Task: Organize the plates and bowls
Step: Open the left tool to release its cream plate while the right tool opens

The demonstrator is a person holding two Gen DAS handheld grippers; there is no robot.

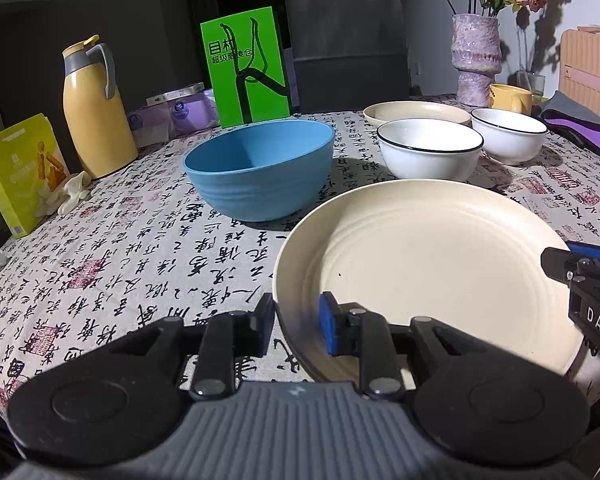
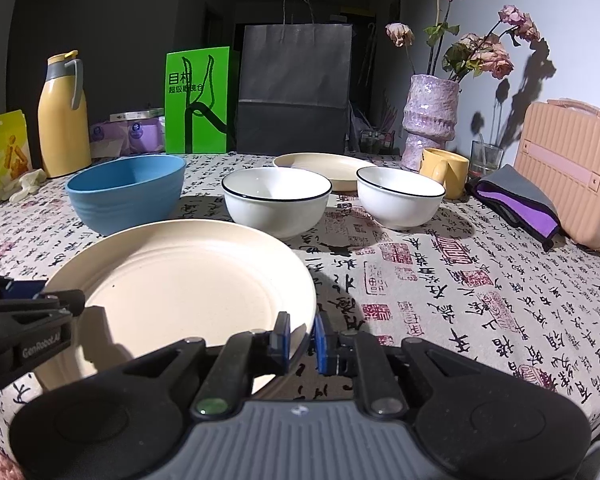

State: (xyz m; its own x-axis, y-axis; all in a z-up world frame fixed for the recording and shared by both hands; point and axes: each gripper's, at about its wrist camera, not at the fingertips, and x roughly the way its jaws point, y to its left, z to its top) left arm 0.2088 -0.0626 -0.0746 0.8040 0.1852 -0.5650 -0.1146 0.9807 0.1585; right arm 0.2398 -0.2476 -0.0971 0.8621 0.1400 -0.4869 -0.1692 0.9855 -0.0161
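Observation:
A large cream plate (image 1: 432, 264) lies on the table near me; it also shows in the right wrist view (image 2: 180, 288). My left gripper (image 1: 298, 326) straddles its left rim, jaws still apart around the edge. My right gripper (image 2: 302, 338) is closed onto its right rim. Behind stand a blue bowl (image 1: 260, 168) (image 2: 126, 192), two white bowls with dark rims (image 1: 430, 148) (image 1: 508, 136) (image 2: 276, 200) (image 2: 400, 200) and a second cream plate (image 1: 416, 114) (image 2: 324, 166).
At the back stand a yellow thermos (image 1: 96, 108), a green bag (image 1: 248, 72), a dark paper bag (image 2: 294, 92), a vase of flowers (image 2: 430, 120), a yellow mug (image 2: 446, 170), a purple cloth (image 2: 516, 204) and a pink case (image 2: 572, 176). A yellow box (image 1: 24, 172) stands left.

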